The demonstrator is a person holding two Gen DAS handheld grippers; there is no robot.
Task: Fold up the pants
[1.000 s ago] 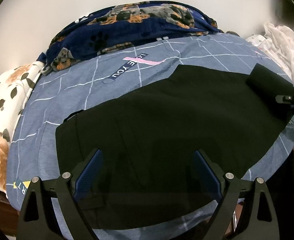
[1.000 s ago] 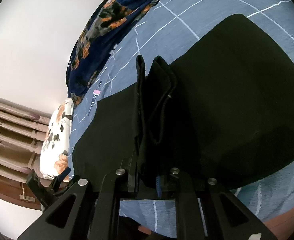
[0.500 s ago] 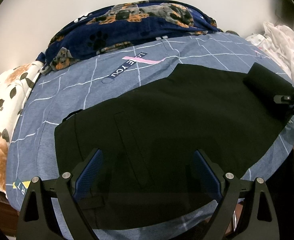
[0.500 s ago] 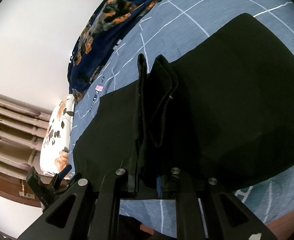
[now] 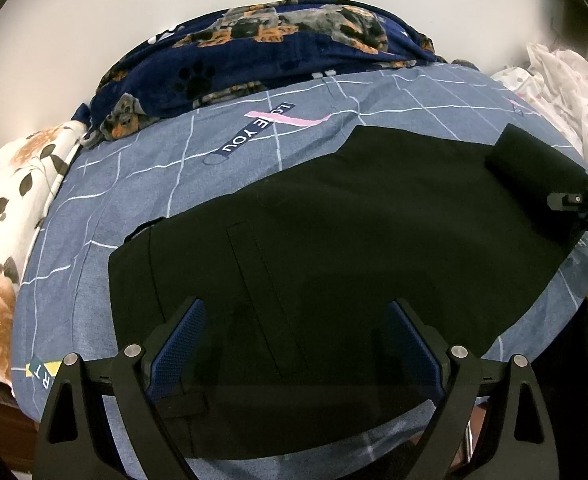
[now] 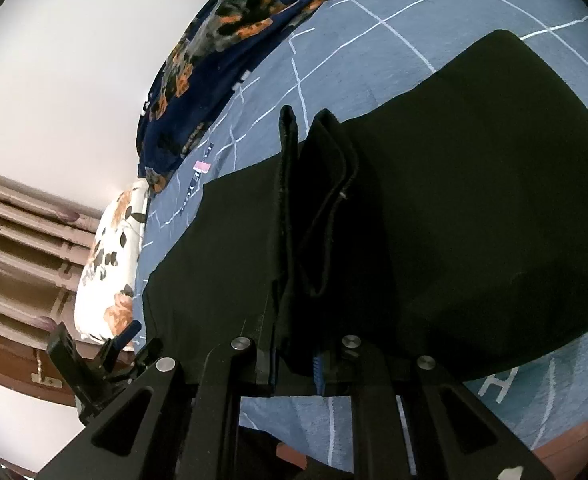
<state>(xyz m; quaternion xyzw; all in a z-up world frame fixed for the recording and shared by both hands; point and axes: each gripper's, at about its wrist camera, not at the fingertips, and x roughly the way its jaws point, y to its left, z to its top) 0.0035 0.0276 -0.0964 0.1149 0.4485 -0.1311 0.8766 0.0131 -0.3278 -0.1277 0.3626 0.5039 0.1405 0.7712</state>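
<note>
Pants [image 5: 334, 260] covered mid-frame bedsheet [image 5: 142, 184], blanket [image 5: 254, 52] upper centre. Left gripper [image 5: 298, 344] fingers spread; right gripper [image 6: 294, 364] fingers pinched pants. Only the right view showed headboard slats [image 6: 22, 240].

**Bed against a pale wall**

A plain white wall [image 5: 106, 20] backs the bed, spread with a blue-grey grid-lined sheet [image 5: 142, 184]. A navy dog-print blanket [image 5: 278, 56] bunches along the wall; a floral pillow [image 5: 6, 208] sits left, beside a brown wooden headboard [image 6: 18, 240].
</note>
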